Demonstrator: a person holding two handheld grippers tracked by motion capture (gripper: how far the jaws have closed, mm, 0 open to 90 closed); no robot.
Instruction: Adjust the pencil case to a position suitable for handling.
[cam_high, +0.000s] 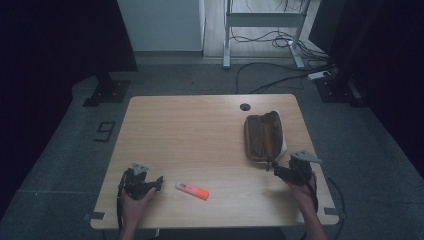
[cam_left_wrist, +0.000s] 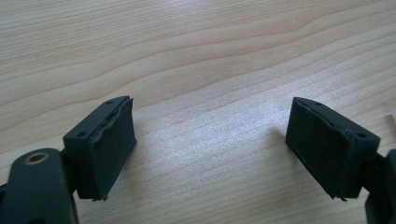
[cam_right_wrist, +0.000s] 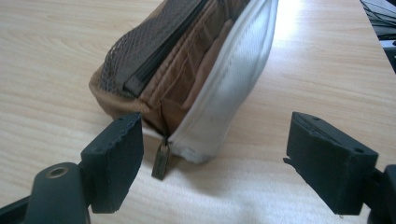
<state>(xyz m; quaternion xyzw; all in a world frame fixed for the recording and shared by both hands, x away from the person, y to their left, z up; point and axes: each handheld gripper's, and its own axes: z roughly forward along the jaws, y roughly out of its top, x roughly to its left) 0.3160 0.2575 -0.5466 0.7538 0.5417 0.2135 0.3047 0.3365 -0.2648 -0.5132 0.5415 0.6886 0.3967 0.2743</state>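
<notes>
A brown pencil pouch with a pale side lies unzipped on the right half of the wooden table. My right gripper sits at its near end, open. In the right gripper view the pouch shows a mesh pocket inside, and its zipper pull hangs just past the left jaw of the right gripper. An orange and pink marker lies near the front edge. My left gripper rests just left of it, open, and in its own view the left gripper has bare wood between its jaws.
A round cable hole sits in the table's far edge. Beyond the table stand a white desk frame, loose floor cables and black stand bases.
</notes>
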